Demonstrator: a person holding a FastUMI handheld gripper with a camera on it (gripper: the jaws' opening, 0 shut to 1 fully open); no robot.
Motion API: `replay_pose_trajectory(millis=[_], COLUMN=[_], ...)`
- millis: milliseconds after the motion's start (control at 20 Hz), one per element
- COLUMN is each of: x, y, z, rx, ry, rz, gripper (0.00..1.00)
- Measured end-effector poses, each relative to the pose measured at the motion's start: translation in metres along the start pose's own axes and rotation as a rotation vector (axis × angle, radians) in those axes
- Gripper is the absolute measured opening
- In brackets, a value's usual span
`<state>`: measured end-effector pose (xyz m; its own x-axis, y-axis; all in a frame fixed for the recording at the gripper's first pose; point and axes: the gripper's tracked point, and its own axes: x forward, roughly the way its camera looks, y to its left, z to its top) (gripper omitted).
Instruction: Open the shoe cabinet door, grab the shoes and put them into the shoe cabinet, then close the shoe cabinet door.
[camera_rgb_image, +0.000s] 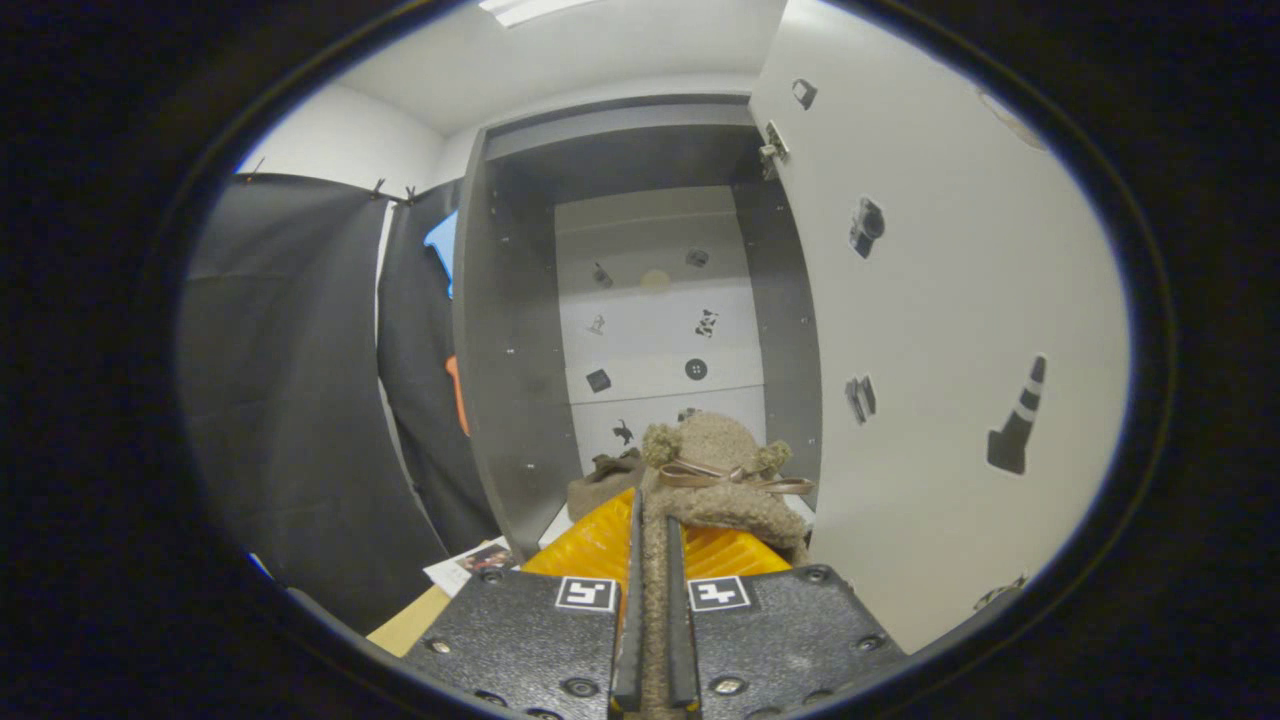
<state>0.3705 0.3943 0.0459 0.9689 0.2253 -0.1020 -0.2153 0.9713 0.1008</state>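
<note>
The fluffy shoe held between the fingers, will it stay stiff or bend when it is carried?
The shoe looks like soft fleece, so it probably sags. The gripper pinches only a thin edge, so it may swing. It seems light.

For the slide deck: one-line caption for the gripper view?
Gripper shut on a fuzzy shoe, carried toward the open cabinet, door swung wide.

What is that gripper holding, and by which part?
The gripper is shut on a fuzzy tan shoe, both fingers pinching a thin edge of its near end, likely the heel rim. Its bow-trimmed toe points toward the open cabinet.
</note>
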Motion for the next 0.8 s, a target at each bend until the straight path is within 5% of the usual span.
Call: replay_pose_trajectory(millis=[800], x=[0.205], y=[-0.032], z=[-0.034], rx=[-0.097], ry=[0.107], rz=[-0.118], gripper=[0.13])
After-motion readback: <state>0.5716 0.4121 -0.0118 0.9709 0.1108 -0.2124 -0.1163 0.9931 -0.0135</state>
